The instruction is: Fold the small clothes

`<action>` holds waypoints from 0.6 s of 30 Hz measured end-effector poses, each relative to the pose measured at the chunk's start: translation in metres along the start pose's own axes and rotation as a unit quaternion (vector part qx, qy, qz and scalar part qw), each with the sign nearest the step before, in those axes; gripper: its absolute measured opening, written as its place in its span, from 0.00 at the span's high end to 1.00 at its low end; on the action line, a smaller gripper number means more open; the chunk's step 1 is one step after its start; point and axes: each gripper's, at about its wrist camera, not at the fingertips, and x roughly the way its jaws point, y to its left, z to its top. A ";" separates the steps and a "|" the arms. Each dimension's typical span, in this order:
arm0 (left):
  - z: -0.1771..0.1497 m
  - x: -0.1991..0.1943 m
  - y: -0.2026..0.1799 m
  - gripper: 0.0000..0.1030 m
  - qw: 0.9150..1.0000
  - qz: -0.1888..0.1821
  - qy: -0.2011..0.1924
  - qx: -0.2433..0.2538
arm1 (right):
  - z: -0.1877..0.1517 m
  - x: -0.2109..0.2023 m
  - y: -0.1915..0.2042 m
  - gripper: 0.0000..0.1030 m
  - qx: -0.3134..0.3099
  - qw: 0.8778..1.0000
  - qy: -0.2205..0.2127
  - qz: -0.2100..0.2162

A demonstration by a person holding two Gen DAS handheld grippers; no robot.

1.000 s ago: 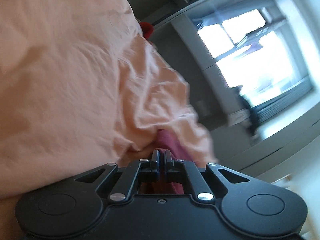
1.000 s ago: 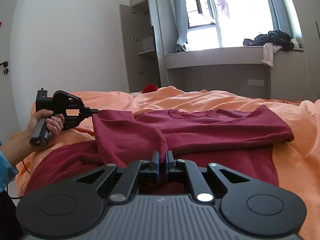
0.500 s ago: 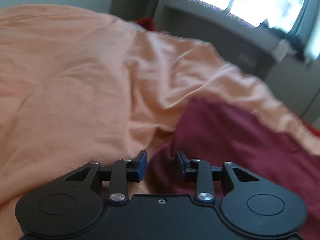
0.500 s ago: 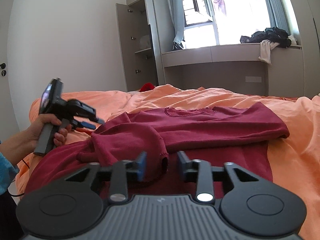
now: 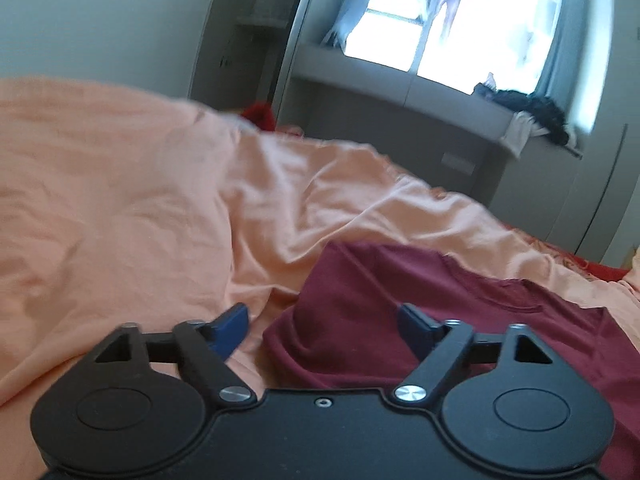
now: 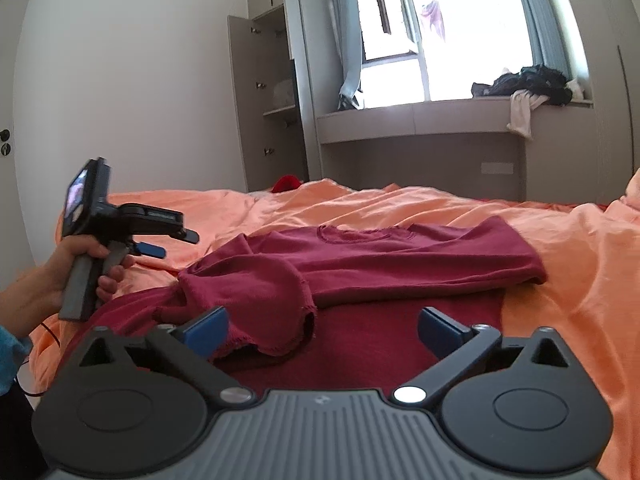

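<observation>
Between my right gripper point(image 6: 322, 326) fingers, whose jaws are opening wide, nothing is clamped; the folded-over sleeve of the dark red knit sweater point(image 6: 372, 256) lies just ahead. My left gripper point(image 5: 322, 320) is also opening, empty, above the sweater's left edge. Beyond, the sweater rests flat across the middle of the rumpled orange bedsheet point(image 6: 568, 280), collar toward the far edge.
</observation>
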 end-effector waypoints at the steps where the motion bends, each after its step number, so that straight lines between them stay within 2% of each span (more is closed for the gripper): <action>1: -0.003 -0.009 -0.003 0.08 1.000 0.000 -0.009 0.003 | -0.002 -0.005 -0.001 0.00 0.001 1.000 -0.002 -0.002; 3: -0.009 -0.026 -0.006 0.02 1.000 -0.006 -0.027 0.006 | -0.006 -0.017 -0.003 0.00 0.000 1.000 -0.006 -0.003; 10: -0.046 -0.103 -0.014 0.01 0.996 -0.045 -0.076 0.019 | -0.031 -0.065 0.000 0.00 -0.051 0.998 -0.025 -0.031; 15: -0.079 -0.147 -0.033 0.01 0.991 -0.058 -0.093 0.081 | -0.054 -0.093 0.010 0.00 -0.098 0.993 -0.016 -0.058; 18: -0.099 -0.169 -0.045 0.01 0.987 -0.059 -0.094 0.117 | -0.064 -0.103 0.017 0.00 -0.125 0.990 -0.002 -0.060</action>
